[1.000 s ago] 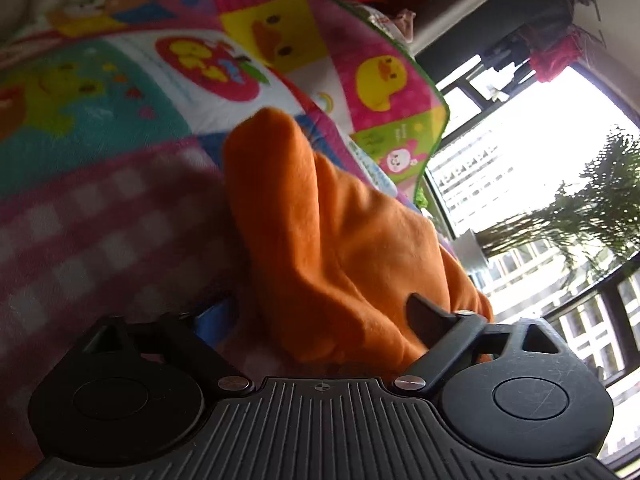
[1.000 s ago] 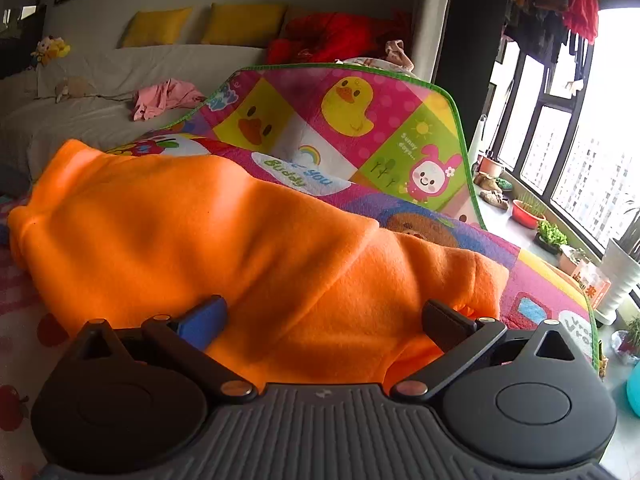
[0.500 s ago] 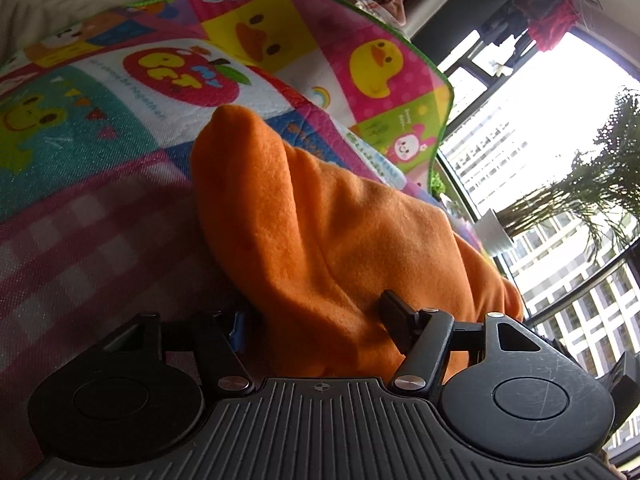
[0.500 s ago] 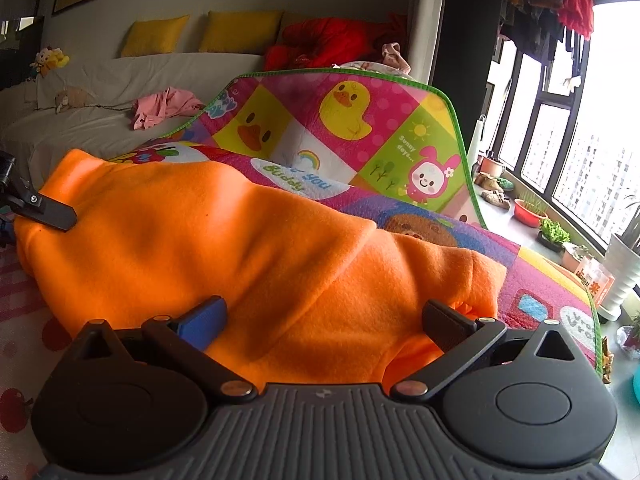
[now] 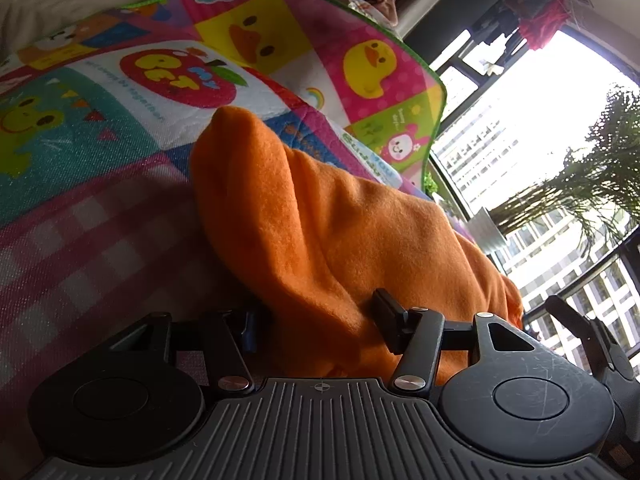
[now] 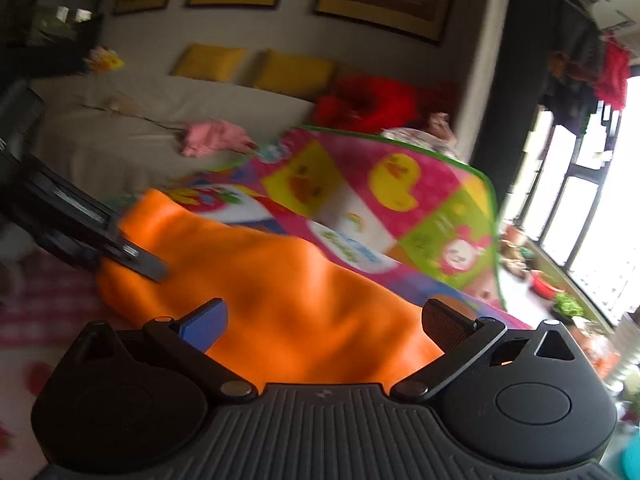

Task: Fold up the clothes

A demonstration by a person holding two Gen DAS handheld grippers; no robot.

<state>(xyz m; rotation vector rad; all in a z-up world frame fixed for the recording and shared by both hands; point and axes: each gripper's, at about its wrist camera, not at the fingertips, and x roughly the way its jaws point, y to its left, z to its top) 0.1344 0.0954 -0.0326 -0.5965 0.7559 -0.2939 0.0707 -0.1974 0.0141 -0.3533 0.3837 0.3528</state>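
Where the grey sofa [image 6: 132, 148] with two yellow cushions [image 6: 208, 62] backs the room and tall windows [image 5: 532, 152] light one side, a bright cartoon play mat [image 5: 120, 128] covers the floor. On the mat lies the orange fleece garment [image 5: 320, 240], bunched into a ridge. The left claw [image 5: 316, 322] has narrowed since half a second ago and pinches a fold of fleece. The right claw [image 6: 324, 320] is spread wide above the garment, and its view, steady earlier, is now tilted and blurred. A pink cloth [image 6: 216, 138] sits on the sofa.
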